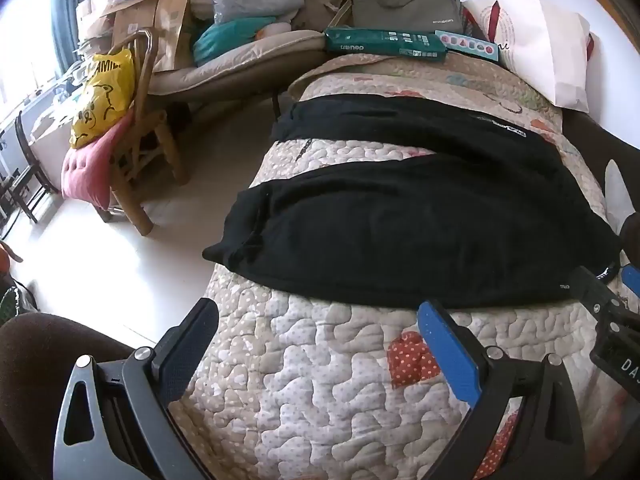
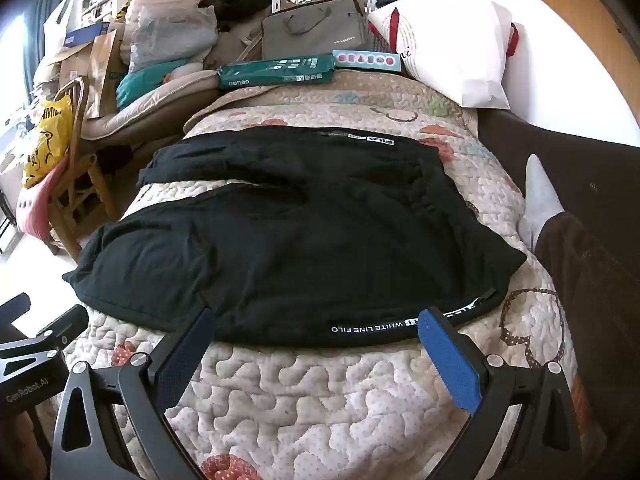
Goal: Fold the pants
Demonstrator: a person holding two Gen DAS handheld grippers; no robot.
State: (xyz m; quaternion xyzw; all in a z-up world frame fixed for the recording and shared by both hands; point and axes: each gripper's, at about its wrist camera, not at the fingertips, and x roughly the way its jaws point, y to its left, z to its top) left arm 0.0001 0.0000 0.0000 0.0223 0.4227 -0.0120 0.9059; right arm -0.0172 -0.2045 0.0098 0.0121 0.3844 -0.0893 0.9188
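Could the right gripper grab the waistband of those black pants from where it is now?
Probably yes. The right gripper is open, its fingertips right at the near edge of the black pants, straddling the waistband with the white lettering. Only bare quilt lies beneath, and nothing blocks the way.

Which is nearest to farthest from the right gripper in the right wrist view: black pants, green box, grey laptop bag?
From the right gripper, open:
1. Black pants, spread on the quilt, waistband edge right at the fingertips.
2. Green box, at the far end of the quilt, slightly left.
3. Grey laptop bag, propped behind the box.
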